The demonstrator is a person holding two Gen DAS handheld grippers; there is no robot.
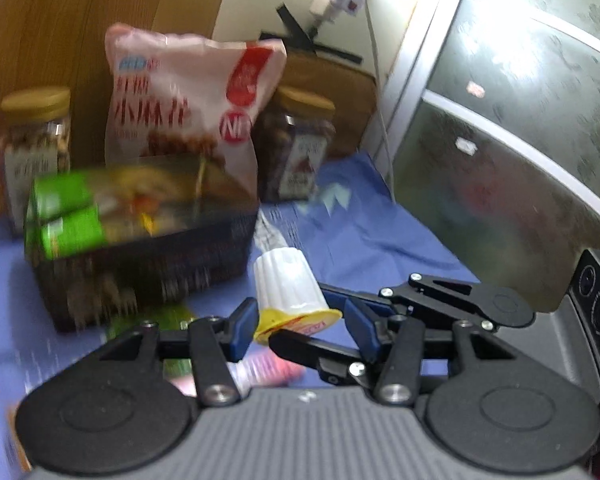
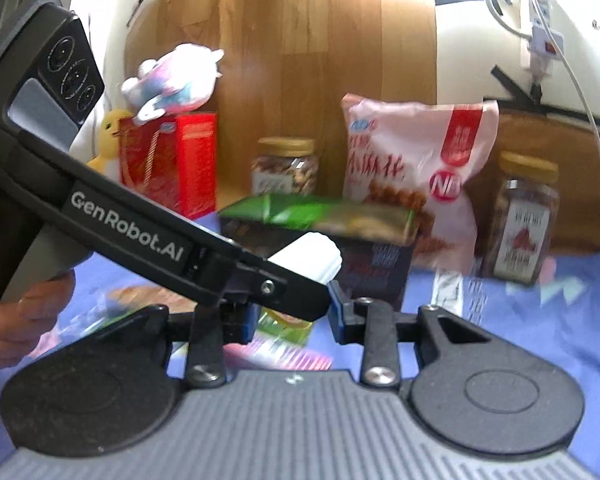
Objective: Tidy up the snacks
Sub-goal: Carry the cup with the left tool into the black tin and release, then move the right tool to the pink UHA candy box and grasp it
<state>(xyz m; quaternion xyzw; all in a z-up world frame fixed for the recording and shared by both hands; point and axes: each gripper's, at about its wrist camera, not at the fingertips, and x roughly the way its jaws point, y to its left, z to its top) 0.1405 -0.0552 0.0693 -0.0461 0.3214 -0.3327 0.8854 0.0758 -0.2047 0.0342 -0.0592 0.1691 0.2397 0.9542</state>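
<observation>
A white ribbed jelly cup (image 1: 286, 280) w/ a yellow foil lid sat tilted between the fingers of the left gripper (image 1: 302, 330), lid end toward the camera, its rim close to both blue pads (image 1: 244, 330). The right gripper (image 2: 292, 318) came in from the right in the left wrist view, one finger above the lid and one under it. Both sets of fingers were spread about as wide as the cup, but I couldn't tell which pair was actually squeezing it (blur and overlap hid the contact).

In the right wrist view the left gripper's finger crossed the gap between the right fingers, w/ the cup just beyond it. A hand (image 2: 16, 320) held the left gripper's handle.

Behind the cup stood a black mesh basket (image 1: 140, 272) on the blue cloth (image 1: 360, 232) over the counter, green packs (image 1: 68, 220) lying across its top. A pink snack bag (image 1: 180, 100) stood upright at the basket's back, w/ a gold-lidded nut jar (image 1: 34, 140) on its left and another jar (image 1: 296, 148) on its right. Further left: a red box (image 2: 172, 160) w/ a plush toy (image 2: 176, 80) on top.
</observation>
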